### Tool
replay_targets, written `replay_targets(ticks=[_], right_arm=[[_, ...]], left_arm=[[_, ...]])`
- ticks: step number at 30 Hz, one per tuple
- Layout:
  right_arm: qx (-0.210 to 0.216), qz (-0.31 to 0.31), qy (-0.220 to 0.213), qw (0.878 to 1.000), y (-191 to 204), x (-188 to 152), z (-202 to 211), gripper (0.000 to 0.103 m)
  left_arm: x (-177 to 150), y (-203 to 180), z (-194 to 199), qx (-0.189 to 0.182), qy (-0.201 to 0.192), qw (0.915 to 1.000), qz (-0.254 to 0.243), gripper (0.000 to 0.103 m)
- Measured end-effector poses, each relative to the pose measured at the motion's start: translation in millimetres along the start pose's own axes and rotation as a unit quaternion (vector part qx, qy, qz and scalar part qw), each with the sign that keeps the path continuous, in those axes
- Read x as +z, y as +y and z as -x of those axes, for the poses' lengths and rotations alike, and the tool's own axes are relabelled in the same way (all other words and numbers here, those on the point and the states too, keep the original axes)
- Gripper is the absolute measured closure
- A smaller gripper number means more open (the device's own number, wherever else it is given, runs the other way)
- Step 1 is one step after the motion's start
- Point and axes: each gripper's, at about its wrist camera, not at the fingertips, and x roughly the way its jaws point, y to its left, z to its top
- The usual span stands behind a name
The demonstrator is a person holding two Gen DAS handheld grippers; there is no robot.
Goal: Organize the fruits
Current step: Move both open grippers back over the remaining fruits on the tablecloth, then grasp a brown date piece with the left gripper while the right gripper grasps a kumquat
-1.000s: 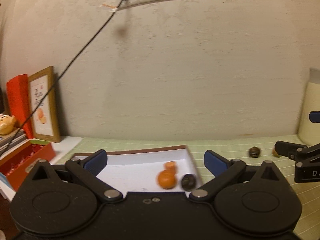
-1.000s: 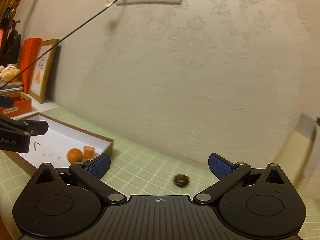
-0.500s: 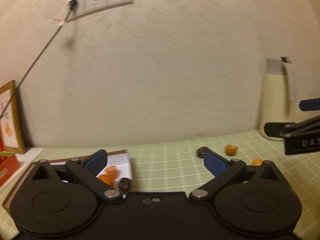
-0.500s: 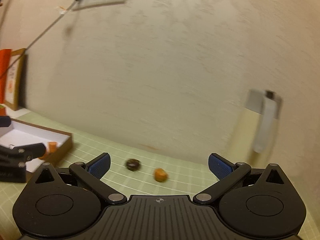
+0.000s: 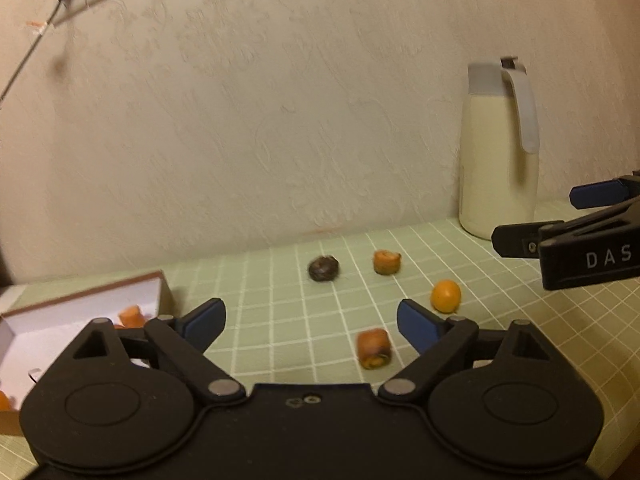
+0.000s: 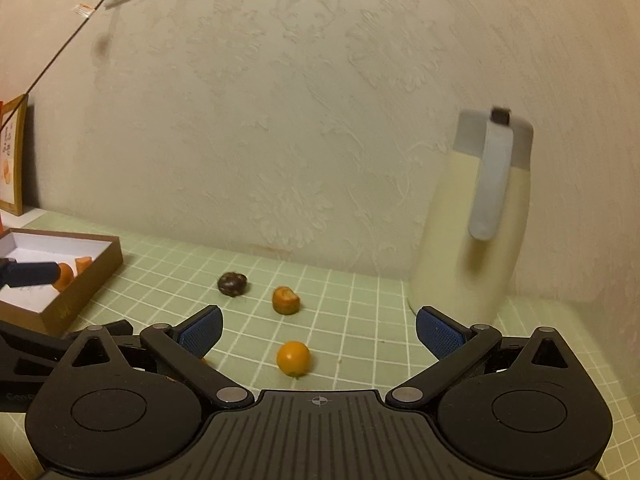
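You've got both grippers out over the loose fruit now, and both are empty. Your left gripper (image 5: pixel 310 318) has just been narrowing its jaws, though they stand wide with nothing between the pads; I'd say that's you sizing up the orange cut piece (image 5: pixel 374 349) lying on the desk (image 5: pixel 256 308) just ahead, slightly right of centre. Your right gripper (image 6: pixel 318 330) is spread wide too, and the round orange fruit (image 6: pixel 293 359) sits near, almost dead centre between its jaws, so that looks like its target.

Farther out, the dark round fruit (image 6: pixel 232 283) and another orange chunk (image 6: pixel 285 300) lie side by side but apart, toward the wall. The brown box (image 6: pixel 90 280) waits at the left with a few orange pieces already in it, which is presumably where the rest belongs. The cream jug (image 6: pixel 472 236) stands far right, clear of the fruit, so it shouldn't crowd either reach.
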Motion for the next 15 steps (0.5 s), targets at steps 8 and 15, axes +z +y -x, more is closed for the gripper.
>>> replay_targets(ticks=[8, 15], right_arm=[[0.002, -0.005, 0.014, 1.000, -9, -7, -10, 0.005], [0.008, -0.005, 0.029, 1.000, -9, -15, -22, 0.011]], left_arm=[[-5, -3, -22, -0.004, 0.030, 0.9992, 0.025, 0.021], [-8, -9, -30, -0.013, 0.039, 0.9989, 0.025, 0.021]])
